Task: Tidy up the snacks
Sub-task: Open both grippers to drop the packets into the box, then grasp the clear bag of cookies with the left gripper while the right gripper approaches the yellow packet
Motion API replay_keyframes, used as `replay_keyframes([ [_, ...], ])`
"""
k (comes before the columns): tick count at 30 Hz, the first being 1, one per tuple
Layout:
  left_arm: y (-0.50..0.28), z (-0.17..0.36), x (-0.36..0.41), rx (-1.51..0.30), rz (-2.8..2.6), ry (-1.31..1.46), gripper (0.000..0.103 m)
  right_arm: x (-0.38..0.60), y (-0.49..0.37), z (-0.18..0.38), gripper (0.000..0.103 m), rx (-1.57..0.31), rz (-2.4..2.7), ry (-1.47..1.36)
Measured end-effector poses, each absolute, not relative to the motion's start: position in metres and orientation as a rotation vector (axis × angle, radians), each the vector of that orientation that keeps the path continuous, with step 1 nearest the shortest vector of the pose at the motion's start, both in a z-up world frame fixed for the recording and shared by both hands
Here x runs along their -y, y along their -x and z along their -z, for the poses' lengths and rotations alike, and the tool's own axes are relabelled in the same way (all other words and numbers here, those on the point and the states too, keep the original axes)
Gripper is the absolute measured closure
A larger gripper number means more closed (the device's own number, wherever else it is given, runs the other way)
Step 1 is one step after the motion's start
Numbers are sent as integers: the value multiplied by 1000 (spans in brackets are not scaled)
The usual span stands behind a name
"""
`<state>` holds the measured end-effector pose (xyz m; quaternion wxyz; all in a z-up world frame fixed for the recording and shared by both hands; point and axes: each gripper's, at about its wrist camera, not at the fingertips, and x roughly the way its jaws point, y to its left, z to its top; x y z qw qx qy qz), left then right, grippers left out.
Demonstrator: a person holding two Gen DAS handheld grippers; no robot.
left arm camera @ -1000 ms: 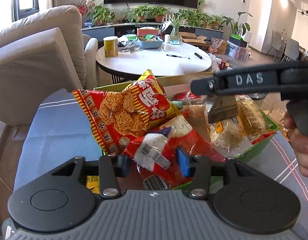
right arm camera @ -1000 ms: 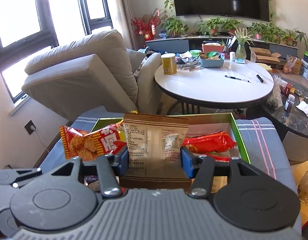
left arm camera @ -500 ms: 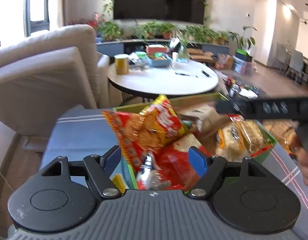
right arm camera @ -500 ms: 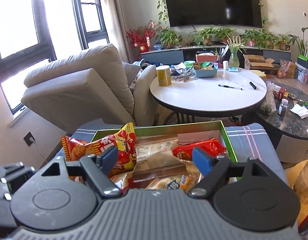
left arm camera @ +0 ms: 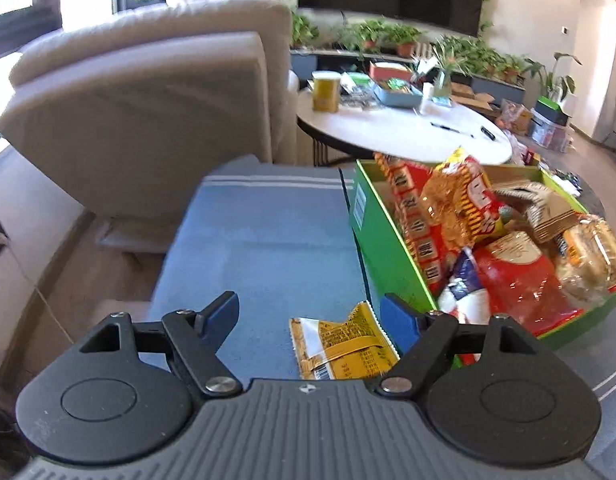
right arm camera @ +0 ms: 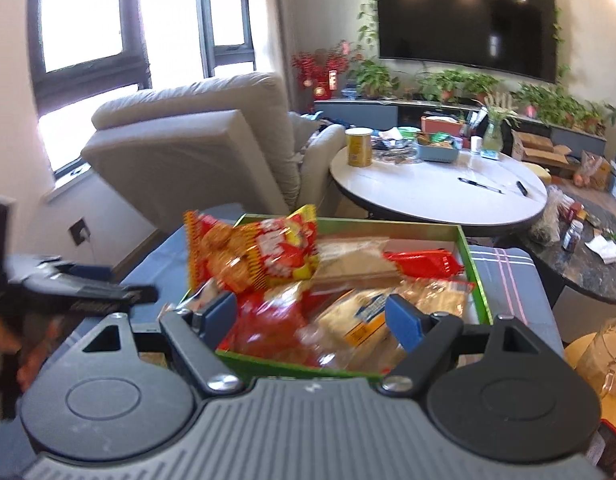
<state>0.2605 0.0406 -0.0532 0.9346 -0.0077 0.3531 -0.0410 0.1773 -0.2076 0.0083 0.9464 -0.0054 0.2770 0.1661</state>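
A green box [left arm camera: 388,248] full of snack packets stands on a blue cloth [left arm camera: 259,248]. A red and yellow noodle-snack bag [left arm camera: 448,200] leans at its far left, with a brown packet [left arm camera: 548,208], bread packs [left arm camera: 588,256] and a red packet [left arm camera: 516,280] beside it. A yellow packet [left arm camera: 344,344] lies on the cloth left of the box, just ahead of my open, empty left gripper [left arm camera: 308,320]. My right gripper [right arm camera: 312,316] is open and empty above the box's [right arm camera: 478,280] near edge. The left gripper also shows in the right wrist view [right arm camera: 87,284].
A beige recliner [left arm camera: 147,112] stands behind the cloth on the left. A round white table [left arm camera: 404,132] with a yellow can [left arm camera: 326,90], pens and a blue tray stands behind the box. A dark stone table [right arm camera: 588,264] with small items is at the right.
Both grippers have opened and let go of their packets into the box. The left gripper has swung left and back, off the box. The right gripper has pulled back and up.
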Motion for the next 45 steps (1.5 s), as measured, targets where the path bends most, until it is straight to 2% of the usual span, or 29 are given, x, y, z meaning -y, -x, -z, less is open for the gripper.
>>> replay_keyframes([
  [2,-273,61,-42,-729,93,35,30,203,-174,-7,10,-573,-349,25],
  [6,-292,72,-39,-756,94,48,41,196,-171,-3,10,-588,-347,50],
  [16,-284,83,-51,-800,112,134,44,187,-163,4,10,-616,-356,51],
  [26,-264,94,-53,-813,135,183,45,181,-145,5,9,-632,-343,64],
  [38,-181,85,-23,-883,219,144,45,187,-132,14,7,-646,-350,31],
  [45,-159,59,-61,-802,163,206,43,181,-124,25,7,-680,-414,58],
])
